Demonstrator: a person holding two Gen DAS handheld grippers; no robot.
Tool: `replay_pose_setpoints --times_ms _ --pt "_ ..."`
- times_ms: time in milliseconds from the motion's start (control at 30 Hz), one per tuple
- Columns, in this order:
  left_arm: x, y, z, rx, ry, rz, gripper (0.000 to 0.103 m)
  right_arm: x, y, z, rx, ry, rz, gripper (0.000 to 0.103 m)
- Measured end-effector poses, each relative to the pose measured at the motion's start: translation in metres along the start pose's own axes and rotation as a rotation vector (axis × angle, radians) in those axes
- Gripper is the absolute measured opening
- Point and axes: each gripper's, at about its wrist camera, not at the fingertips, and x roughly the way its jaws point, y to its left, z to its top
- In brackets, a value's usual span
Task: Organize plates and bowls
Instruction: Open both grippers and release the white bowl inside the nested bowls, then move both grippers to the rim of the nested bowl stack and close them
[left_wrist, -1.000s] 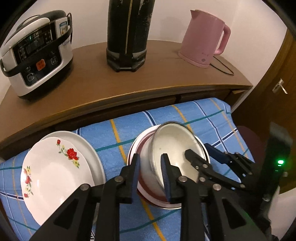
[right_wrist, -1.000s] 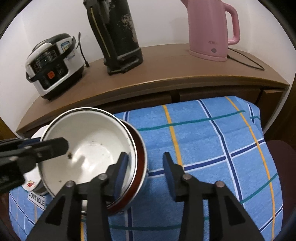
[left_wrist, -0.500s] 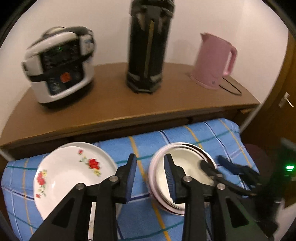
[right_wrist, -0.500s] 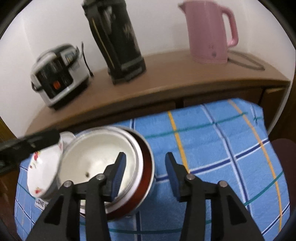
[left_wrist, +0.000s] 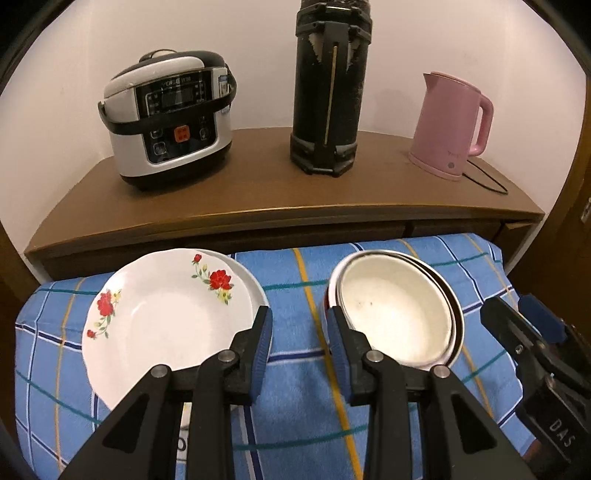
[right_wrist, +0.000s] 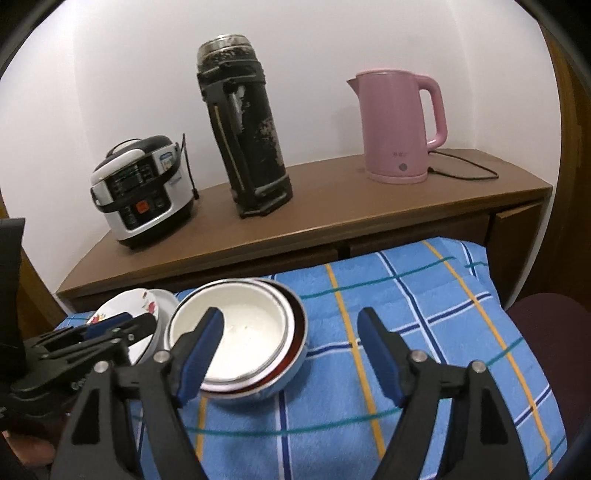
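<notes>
Two white plates with red flowers lie stacked at the left of the blue checked cloth. To their right, a white bowl sits nested level inside a red-rimmed bowl. My left gripper is open over bare cloth between plates and bowls, holding nothing. In the right wrist view, my right gripper hovers just behind the bowls with its jaws opening. Its left finger crosses the white bowl's inside, and neither pad presses on it. The plates show partly behind the left gripper.
Behind the cloth runs a brown wooden counter with a rice cooker, a tall black flask and a pink kettle with its cord. A dark red seat sits at the right edge, by a wooden door.
The white bowl, tilted between both grippers a second ago, now rests flat in the red-rimmed bowl. Both grippers have let go and drawn back, and the right jaws have spread wide.
</notes>
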Motion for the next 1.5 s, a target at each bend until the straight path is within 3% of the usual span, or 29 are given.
replay_pose_setpoints --times_ms 400,500,1167,1300,1500 --pt "-0.017 0.001 -0.026 -0.003 -0.009 0.018 0.034 -0.032 0.000 -0.019 0.003 -0.004 -0.018 0.087" --pt "-0.019 0.000 -0.029 0.005 -0.011 0.028 0.034 -0.038 0.002 -0.023 -0.004 -0.003 -0.026 0.093" --pt "-0.015 0.014 -0.036 -0.067 0.021 0.074 0.035 -0.046 -0.011 -0.027 0.027 -0.009 0.005 0.096" --pt "-0.009 0.012 -0.035 -0.047 0.028 0.110 0.035 -0.047 -0.015 -0.025 0.029 -0.025 0.021 0.096" --pt "-0.001 0.013 -0.037 -0.066 0.042 0.087 0.035 -0.043 -0.018 -0.021 0.014 -0.036 0.008 0.096"
